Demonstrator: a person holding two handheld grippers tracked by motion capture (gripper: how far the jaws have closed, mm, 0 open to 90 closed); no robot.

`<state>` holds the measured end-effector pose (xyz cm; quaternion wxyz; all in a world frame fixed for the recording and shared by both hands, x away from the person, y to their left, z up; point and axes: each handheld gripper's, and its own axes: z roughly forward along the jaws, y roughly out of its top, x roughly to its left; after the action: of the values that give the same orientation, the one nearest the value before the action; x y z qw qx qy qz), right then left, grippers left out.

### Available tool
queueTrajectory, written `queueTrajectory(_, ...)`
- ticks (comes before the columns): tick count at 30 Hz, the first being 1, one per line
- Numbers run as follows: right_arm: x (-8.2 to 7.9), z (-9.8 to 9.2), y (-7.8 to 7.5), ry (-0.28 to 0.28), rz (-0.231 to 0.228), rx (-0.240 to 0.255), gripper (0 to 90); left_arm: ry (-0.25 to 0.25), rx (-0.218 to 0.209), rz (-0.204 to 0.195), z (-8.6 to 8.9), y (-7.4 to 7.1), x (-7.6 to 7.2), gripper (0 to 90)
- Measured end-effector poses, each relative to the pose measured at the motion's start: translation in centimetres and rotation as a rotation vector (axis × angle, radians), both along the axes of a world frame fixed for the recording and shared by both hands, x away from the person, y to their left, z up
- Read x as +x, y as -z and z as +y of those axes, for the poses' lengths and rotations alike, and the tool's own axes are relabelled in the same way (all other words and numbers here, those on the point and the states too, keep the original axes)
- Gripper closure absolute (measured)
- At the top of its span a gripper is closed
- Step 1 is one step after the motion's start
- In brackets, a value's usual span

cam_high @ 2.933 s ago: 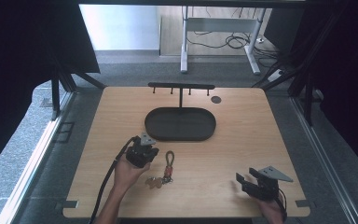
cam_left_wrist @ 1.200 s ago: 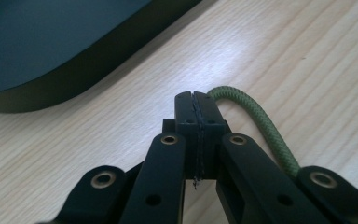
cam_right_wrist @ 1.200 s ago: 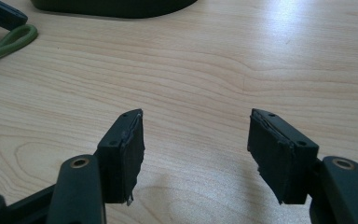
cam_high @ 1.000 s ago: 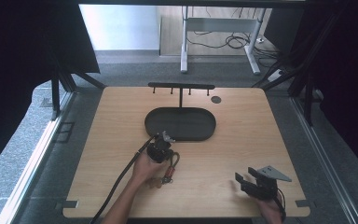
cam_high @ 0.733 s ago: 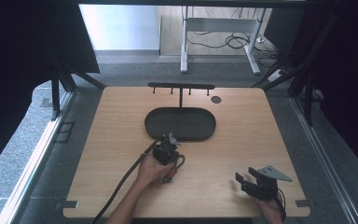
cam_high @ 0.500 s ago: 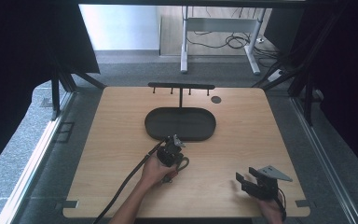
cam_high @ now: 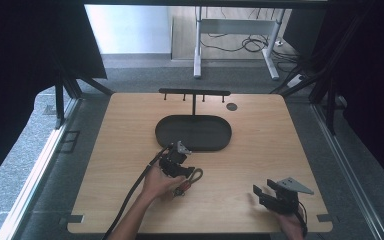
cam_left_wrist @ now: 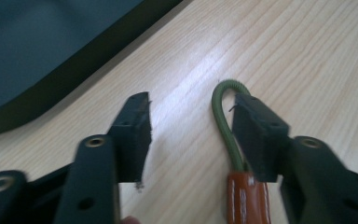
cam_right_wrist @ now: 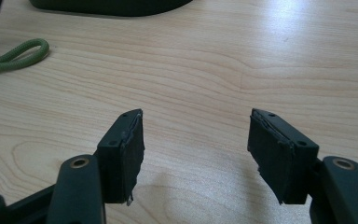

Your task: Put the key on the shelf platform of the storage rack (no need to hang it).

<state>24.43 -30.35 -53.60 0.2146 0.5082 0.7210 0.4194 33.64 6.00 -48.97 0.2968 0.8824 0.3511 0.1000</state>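
- Left gripper (cam_high: pixel 181 170) is seen just in front of the tray's near rim, held by the person's left hand (cam_high: pixel 159 184); jaws have just been opening and now stand apart w/ bare wood between them.
- In the left gripper view, the green cord loop (cam_left_wrist: pixel 224 116) lies against the inner edge of the jaw seen on the right, partly under it; not pinched, as the other jaw is well clear of it.
- Brown leather tab (cam_left_wrist: pixel 248 198) w/ white stitching is joined to the loop's near end, at the bottom of that view, beside the same jaw.
- Key strap (cam_high: pixel 190 181) is seen lying flat on the table (cam_high: pixel 260 150) in the high view, loop end towards the right, tab end near the left hand.
- Right gripper (cam_high: pixel 260 196) is held low over the table's near right part, well apart from the strap; jaws spread wide, nothing between them.
- In the right gripper view, the green loop (cam_right_wrist: pixel 16 55) is seen far off at upper left, on the wood.
- Black oval tray (cam_high: pixel 193 132) sits mid-table, just beyond the left gripper; a black hook rack (cam_high: pixel 195 92) stands behind it.
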Motion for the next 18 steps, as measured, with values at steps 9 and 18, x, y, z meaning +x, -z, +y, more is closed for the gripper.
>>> queueTrajectory(9, 0.0, 0.0, 0.0, -0.002, 0.005, -0.004, 36.9, 0.043, -0.025, 0.058, 0.9, -1.0, -1.9, 36.8)
queueTrajectory(18, 0.0, 0.0, 0.0, -0.003, 0.007, -0.004, 36.8, 0.108, -0.007, 0.102, 0.2, -0.4, -2.6, 37.3)
